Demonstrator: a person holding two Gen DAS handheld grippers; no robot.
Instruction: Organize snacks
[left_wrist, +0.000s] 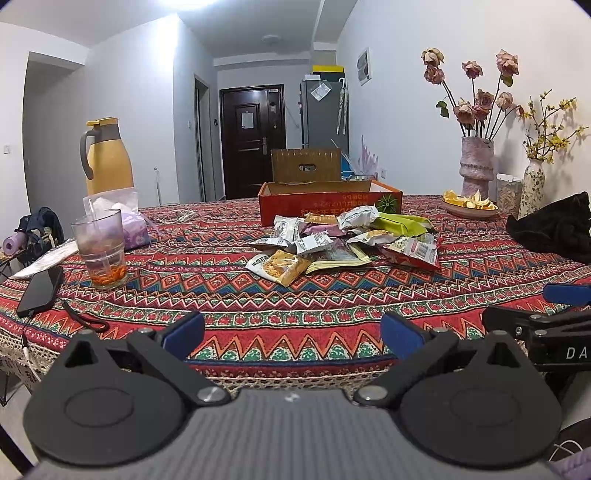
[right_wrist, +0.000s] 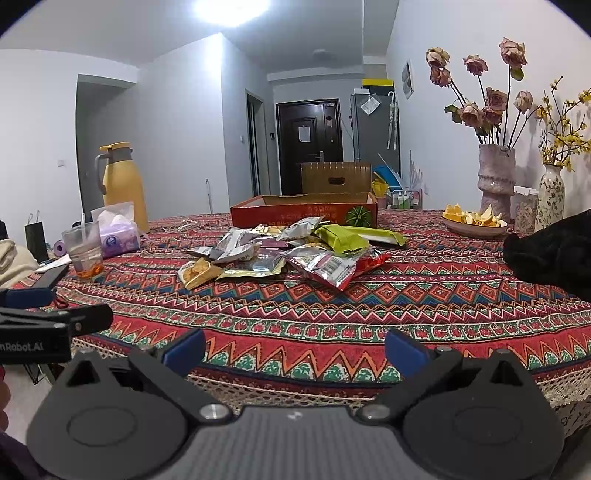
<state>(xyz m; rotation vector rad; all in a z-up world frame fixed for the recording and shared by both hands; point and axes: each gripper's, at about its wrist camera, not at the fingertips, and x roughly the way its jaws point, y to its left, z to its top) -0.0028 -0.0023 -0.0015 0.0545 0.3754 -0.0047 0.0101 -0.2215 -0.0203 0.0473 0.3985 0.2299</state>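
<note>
red zigzag tablecloth (left_wrist: 295, 295), yellow thermos (left_wrist: 107, 158)

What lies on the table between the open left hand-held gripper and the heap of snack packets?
Nothing: in the left wrist view, only bare patterned red tablecloth separates the left hand-held gripper from the heap of snack packets.

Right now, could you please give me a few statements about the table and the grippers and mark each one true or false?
1. Both the left gripper and the right gripper are open and hold nothing. True.
2. The snack packets are already inside the orange box. False: they lie in a pile on the tablecloth in front of it.
3. A yellow jug stands behind the plastic cup. True.
4. The plastic cup lies tipped over. False: it stands upright.
5. The pink vase is empty. False: it holds roses.
</note>
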